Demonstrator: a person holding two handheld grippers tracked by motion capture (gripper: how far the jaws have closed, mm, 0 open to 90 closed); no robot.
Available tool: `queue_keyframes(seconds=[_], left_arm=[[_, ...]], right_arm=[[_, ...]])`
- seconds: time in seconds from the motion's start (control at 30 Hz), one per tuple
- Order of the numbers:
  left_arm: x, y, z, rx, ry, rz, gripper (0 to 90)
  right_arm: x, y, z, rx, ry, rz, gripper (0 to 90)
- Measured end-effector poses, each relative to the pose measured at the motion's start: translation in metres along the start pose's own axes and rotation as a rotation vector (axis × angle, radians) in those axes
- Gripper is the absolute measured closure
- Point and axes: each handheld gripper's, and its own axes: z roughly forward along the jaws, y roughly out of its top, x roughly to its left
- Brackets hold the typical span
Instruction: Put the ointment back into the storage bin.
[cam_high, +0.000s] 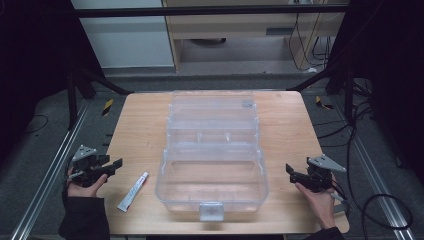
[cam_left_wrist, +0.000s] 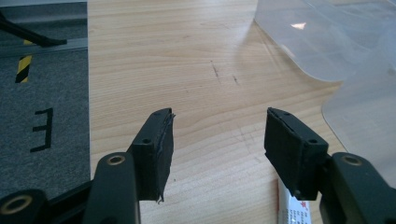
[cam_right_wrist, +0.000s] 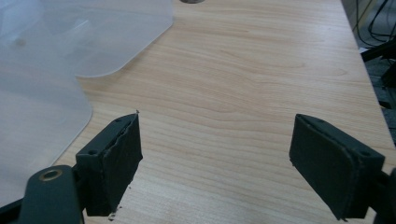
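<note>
Pale wood is spreading under everything here: the worktop (cam_high: 140, 130) is carrying a clear plastic box (cam_high: 212, 150) that is sitting at its centre, opened out in stepped tiers, with a grey latch (cam_high: 210, 210) facing the near edge. The high view is taking in the whole box; each gripper view is catching only a rounded, frosted corner of it (cam_left_wrist: 327, 42) (cam_right_wrist: 56, 60), and the tiers inside are hard to separate through the glare.

A person's hands are coming in from the bottom of the high view. The left gripper (cam_high: 112, 166) is hovering at the worktop's left edge, well apart from the box, and its own view is showing the fingers (cam_left_wrist: 154, 149) standing moderately apart with bare wood between them. The right gripper (cam_high: 290, 171) is resting near the right edge, just beside the box, and its fingers (cam_right_wrist: 114, 156) are gaping wide, gripping nothing.

A small white tube (cam_high: 133, 191) is lying slantwise on the worktop between the left gripper and the box, touching neither. The left gripper view is cutting it down to a sliver of white with red print (cam_left_wrist: 292, 207) behind the right-hand finger; the lettering is too small to read.

Grey floor with a yellow-and-black marker (cam_left_wrist: 23, 67) is running along the worktop's left side, and the black frame around the rig is sinking into shadow.
</note>
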Motion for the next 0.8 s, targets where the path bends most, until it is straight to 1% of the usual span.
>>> queue_keyframes(seconds=[0.03, 0.07, 0.1, 0.13, 0.17, 0.2, 0.23, 0.27, 0.37, 0.4, 0.43, 0.47, 0.5, 0.57, 0.67, 0.7, 0.73, 0.77, 0.8], left_arm=[[0.000, 0.000, 0.000, 0.000, 0.000, 0.000, 41.5], [-0.001, 0.002, -0.001, 0.011, -0.012, 0.009, 41.5], [-0.002, 0.003, -0.002, 0.015, -0.018, 0.014, 40.5], [-0.003, 0.004, -0.003, 0.014, -0.029, 0.010, 40.2], [-0.004, 0.004, -0.005, 0.012, -0.042, 0.014, 39.9], [-0.005, 0.004, -0.006, 0.013, -0.048, 0.016, 39.9], [-0.007, 0.005, -0.007, 0.020, -0.051, 0.024, 39.8], [-0.007, 0.006, -0.007, 0.033, -0.055, 0.034, 39.7], [-0.009, 0.012, -0.013, 0.058, -0.058, 0.064, 38.5], [-0.010, 0.015, -0.015, 0.062, -0.068, 0.068, 38.5], [-0.010, 0.017, -0.017, 0.068, -0.072, 0.073, 38.3], [-0.010, 0.020, -0.018, 0.077, -0.071, 0.082, 38.0], [-0.010, 0.023, -0.020, 0.089, -0.072, 0.098, 37.8], [-0.012, 0.027, -0.022, 0.110, -0.077, 0.112, 37.3], [-0.013, 0.032, -0.024, 0.127, -0.078, 0.134, 37.1], [-0.015, 0.035, -0.025, 0.145, -0.089, 0.146, 37.1], [-0.015, 0.035, -0.025, 0.145, -0.089, 0.146, 37.1], [-0.016, 0.037, -0.025, 0.158, -0.091, 0.157, 37.1], [-0.017, 0.038, -0.025, 0.170, -0.095, 0.180, 37.1]], right_arm=[[0.000, 0.000, 0.000, 0.000, 0.000, 0.000, 17.1], [0.000, 0.000, 0.001, 0.003, 0.003, -0.010, 17.1], [0.001, 0.000, 0.001, 0.009, 0.002, -0.005, 17.1], [0.001, -0.001, 0.001, 0.017, 0.007, -0.009, 17.0], [0.002, -0.002, 0.001, 0.018, -0.007, -0.022, 17.2], [0.002, -0.002, 0.001, 0.018, -0.007, -0.022, 17.2], [0.002, -0.002, 0.001, 0.021, -0.009, -0.033, 17.6], [0.001, -0.001, 0.001, 0.019, -0.011, -0.038, 17.8], [0.001, 0.000, 0.000, 0.021, -0.004, -0.024, 18.0], [0.001, 0.000, 0.000, 0.021, -0.004, -0.024, 18.0], [0.000, -0.001, 0.000, 0.022, -0.004, -0.033, 18.2], [0.001, -0.001, 0.000, 0.026, -0.003, -0.032, 18.2], [0.001, -0.001, 0.000, 0.030, -0.004, -0.038, 18.1], [0.003, -0.001, -0.001, 0.035, 0.003, -0.034, 18.0], [0.003, -0.001, -0.001, 0.038, 0.000, -0.039, 18.0], [0.003, -0.002, 0.000, 0.043, -0.002, -0.048, 17.9], [0.003, -0.002, 0.000, 0.043, -0.002, -0.048, 17.9], [0.003, -0.002, 0.000, 0.045, -0.001, -0.046, 17.9], [0.004, -0.002, 0.000, 0.047, 0.001, -0.049, 17.7]])
